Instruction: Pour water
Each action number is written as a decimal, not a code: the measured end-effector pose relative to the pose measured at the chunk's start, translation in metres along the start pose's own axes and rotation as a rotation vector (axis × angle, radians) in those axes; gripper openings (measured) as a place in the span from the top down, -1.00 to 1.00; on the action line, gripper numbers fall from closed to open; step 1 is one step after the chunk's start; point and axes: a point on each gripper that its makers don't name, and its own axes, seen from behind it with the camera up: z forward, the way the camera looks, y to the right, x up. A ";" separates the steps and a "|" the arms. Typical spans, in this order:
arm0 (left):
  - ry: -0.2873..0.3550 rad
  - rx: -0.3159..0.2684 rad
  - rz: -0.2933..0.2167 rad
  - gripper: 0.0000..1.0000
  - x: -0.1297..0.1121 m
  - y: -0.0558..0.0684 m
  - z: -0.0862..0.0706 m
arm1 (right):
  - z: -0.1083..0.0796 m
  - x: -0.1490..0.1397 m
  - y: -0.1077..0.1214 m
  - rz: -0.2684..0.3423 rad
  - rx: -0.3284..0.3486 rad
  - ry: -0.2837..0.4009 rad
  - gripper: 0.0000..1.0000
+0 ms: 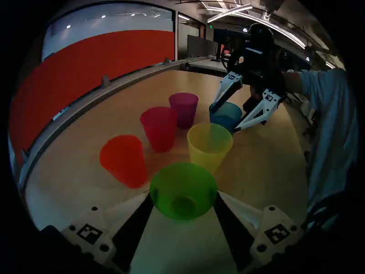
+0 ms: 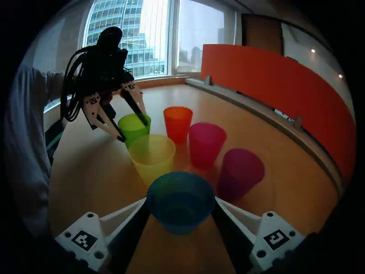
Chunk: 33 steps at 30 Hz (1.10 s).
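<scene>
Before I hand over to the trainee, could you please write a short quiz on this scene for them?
1. True or false: the left claw has the green cup between its fingers.
2. Which cup does the right claw hold? A yellow, B blue, C purple.
3. How many cups are in sight on the wooden table?
Key: 1 true; 2 B, the blue cup; 3 six.

Cup cluster (image 1: 209, 146) on the table (image 1: 269, 160)
</scene>
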 end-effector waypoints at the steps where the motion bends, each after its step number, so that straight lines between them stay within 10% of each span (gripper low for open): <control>1: 0.007 0.002 -0.002 -0.75 0.002 0.000 -0.001 | -0.001 0.002 0.000 0.002 -0.002 0.005 -0.82; 33: 0.360 0.153 -0.056 -0.75 0.097 -0.020 -0.062 | -0.052 0.104 0.018 0.037 -0.131 0.283 -0.82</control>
